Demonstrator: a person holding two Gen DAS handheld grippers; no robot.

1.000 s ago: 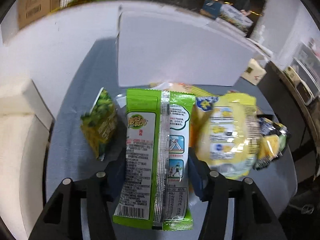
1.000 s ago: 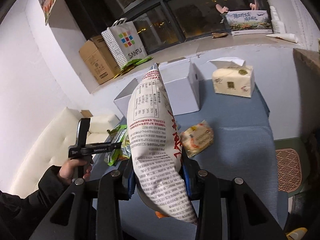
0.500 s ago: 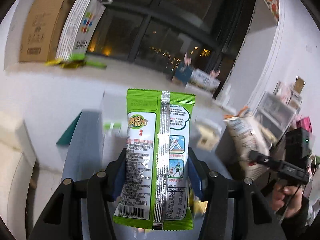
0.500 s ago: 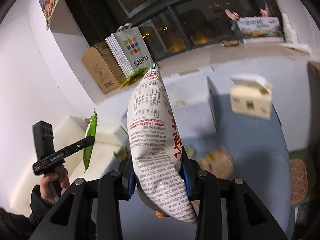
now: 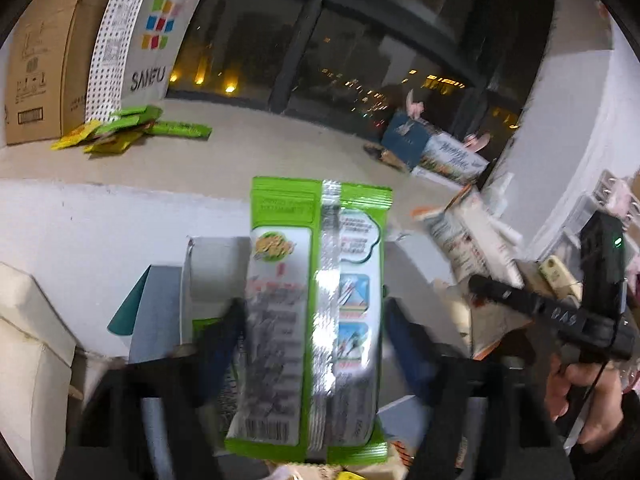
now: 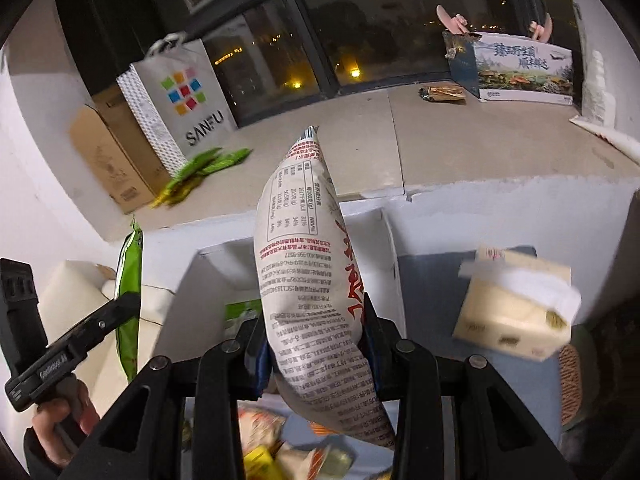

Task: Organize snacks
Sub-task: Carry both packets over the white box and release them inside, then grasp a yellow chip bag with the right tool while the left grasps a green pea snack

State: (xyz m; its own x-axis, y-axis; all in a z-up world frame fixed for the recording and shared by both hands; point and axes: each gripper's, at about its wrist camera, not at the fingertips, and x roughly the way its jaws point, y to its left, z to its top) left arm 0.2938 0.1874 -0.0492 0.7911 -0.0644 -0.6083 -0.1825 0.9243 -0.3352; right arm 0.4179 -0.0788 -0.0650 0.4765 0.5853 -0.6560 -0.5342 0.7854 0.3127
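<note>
Both claws grip snacks above a white box (image 6: 304, 264): left gripper (image 5: 316, 344) clamps a green packet (image 5: 316, 320), right gripper (image 6: 316, 344) a white bag (image 6: 316, 300).

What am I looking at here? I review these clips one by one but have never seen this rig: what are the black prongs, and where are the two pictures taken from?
There is no robot. A person holds a hand-operated gripper in each hand, and each carries a fisheye camera looking forward along its two fingers, so the black prongs at the bottom are those fingers.

In the left wrist view, the left gripper is shut on a green snack packet. At the right edge you see the right gripper with its packet.

In the right wrist view, the right gripper is shut on a white snack bag with red print. The left hand shows at lower left.

Ahead stands an open white box on a blue-grey table, beside a tissue pack. More snacks lie below.
</note>
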